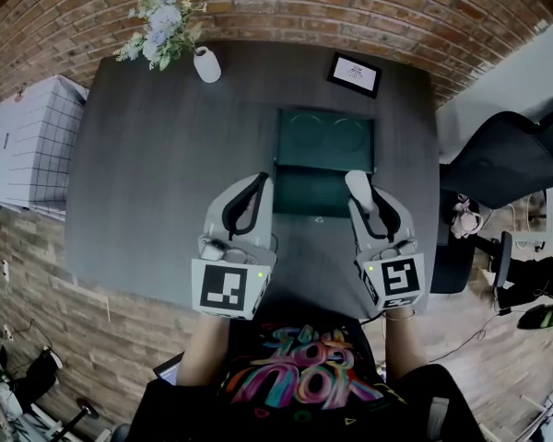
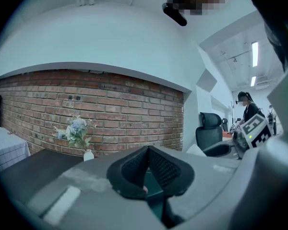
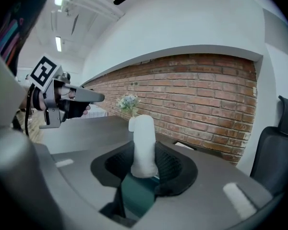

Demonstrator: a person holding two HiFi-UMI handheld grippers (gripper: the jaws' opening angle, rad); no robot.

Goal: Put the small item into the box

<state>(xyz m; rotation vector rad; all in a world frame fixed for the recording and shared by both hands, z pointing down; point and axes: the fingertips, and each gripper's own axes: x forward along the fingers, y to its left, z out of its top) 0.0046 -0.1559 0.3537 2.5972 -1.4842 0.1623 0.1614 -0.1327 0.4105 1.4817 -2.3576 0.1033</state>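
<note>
A small white cylindrical item [image 1: 358,186] [image 3: 144,145] stands upright between the jaws of my right gripper [image 1: 363,193] [image 3: 146,163], which is shut on it. It hangs just over the near right edge of the open dark green box [image 1: 315,194], whose lid [image 1: 324,136] lies flat behind it. The box's green shows below the jaws in the right gripper view [image 3: 136,194]. My left gripper [image 1: 260,184] [image 2: 149,153] is shut with nothing in it, at the box's near left edge.
The dark table [image 1: 157,173] carries a white vase of flowers [image 1: 205,64] at the back left and a framed card [image 1: 354,74] at the back right. A white gridded box [image 1: 32,141] stands off the left side, a black office chair [image 1: 511,159] off the right.
</note>
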